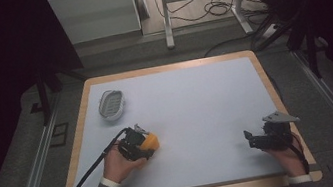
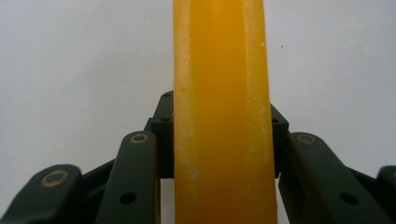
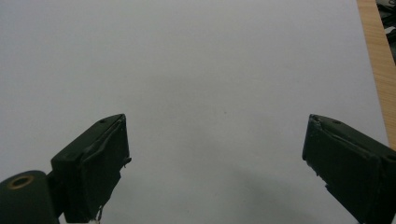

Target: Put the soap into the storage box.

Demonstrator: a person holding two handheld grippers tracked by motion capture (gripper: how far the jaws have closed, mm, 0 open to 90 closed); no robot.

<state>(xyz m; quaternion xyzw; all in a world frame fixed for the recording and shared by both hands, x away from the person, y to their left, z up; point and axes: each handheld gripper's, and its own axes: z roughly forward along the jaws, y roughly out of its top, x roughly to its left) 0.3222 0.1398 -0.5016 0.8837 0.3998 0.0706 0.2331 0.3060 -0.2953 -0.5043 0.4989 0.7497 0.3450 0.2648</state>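
A yellow-orange bar, like a cake of soap [image 1: 152, 140], is at the front left of the white mat [image 1: 196, 104]. My left gripper [image 1: 146, 146] is shut on it. In the left gripper view the bar [image 2: 219, 56] stands on edge between the two black jaws, and the pads [image 2: 164, 116] press on both of its sides, with my left gripper [image 2: 220, 114] closed around its lower half. My right gripper [image 1: 253, 139] rests at the front right of the mat, open. Its jaws stand wide apart over bare mat [image 3: 217, 140], with nothing between them.
A grey oval slotted dish [image 1: 111, 105] lies at the back left of the mat, a little beyond the left hand. The mat covers a wooden-edged table [image 1: 255, 59]. Metal rails run along both sides, and a desk frame with cables stands behind.
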